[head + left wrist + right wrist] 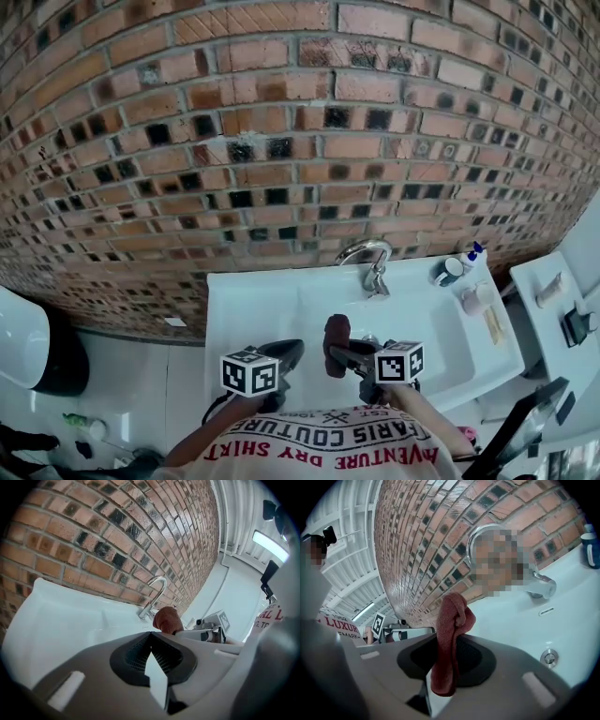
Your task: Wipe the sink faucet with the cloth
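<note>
A chrome faucet [373,267] with a curved spout stands at the back of the white sink [253,309], under the brick wall. My right gripper [341,352] is shut on a dark red cloth [335,343], held upright over the basin's front, short of the faucet. In the right gripper view the cloth [451,634] hangs bunched from the gripper [447,644], with the faucet [536,587] ahead to the right. My left gripper [287,351] hovers over the sink's front left, shut and empty [151,641]. The left gripper view shows faucet [154,595] and cloth [167,619] ahead.
A dark cup [448,271], a blue-capped bottle [472,254] and other toiletries [476,299] sit on the sink's right ledge. A white shelf [548,314] stands further right, a toilet [23,347] at the left. The drain [549,657] lies in the basin.
</note>
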`<action>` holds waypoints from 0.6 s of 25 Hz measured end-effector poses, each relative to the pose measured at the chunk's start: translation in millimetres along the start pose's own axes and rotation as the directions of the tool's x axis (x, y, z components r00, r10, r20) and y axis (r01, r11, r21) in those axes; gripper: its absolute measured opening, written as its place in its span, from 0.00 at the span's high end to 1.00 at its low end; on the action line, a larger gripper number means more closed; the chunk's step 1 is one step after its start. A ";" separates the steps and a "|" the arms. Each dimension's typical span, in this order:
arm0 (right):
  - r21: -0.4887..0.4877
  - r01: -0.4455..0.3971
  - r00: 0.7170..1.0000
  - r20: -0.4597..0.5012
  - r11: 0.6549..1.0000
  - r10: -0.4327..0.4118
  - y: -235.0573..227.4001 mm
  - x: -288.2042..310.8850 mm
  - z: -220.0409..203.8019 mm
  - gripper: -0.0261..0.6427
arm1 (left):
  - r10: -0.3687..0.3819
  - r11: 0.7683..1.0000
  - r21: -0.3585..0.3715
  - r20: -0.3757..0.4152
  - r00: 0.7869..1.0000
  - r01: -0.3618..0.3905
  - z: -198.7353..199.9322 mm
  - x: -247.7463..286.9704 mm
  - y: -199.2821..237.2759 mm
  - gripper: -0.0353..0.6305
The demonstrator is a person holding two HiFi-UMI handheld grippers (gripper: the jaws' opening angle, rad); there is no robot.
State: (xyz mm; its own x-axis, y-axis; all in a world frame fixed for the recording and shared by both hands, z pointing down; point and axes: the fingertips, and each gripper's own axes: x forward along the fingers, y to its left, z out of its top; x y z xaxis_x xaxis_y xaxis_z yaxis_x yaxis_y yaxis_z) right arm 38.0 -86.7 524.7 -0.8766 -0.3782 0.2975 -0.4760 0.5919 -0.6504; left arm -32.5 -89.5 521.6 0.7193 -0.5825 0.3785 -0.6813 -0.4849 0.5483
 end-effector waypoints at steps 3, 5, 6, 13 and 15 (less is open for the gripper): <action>-0.006 -0.008 1.000 -0.015 1.000 0.008 3.8 2.2 -3.2 0.83 | -0.001 1.000 0.000 -0.003 1.000 0.001 -1.6 -0.8 -3.5 0.97; -0.011 -0.010 1.000 -0.017 1.000 0.010 5.2 1.8 -3.3 0.83 | -0.005 1.000 0.004 -0.006 1.000 0.005 -2.5 0.4 -7.0 0.97; -0.011 -0.008 1.000 -0.017 1.000 0.008 5.0 1.3 -3.2 0.83 | -0.006 1.000 0.006 -0.007 1.000 0.006 -2.8 0.9 -8.2 0.97; 0.001 0.000 1.000 -0.031 1.000 0.000 0.5 1.7 -5.5 0.83 | -0.009 1.000 0.005 -0.019 1.000 0.009 -4.0 2.2 -7.7 0.97; 0.001 0.002 0.999 -0.037 1.000 -0.002 -1.4 2.6 -5.8 0.83 | -0.012 1.000 0.007 -0.022 1.000 0.012 -4.2 3.5 -7.5 0.97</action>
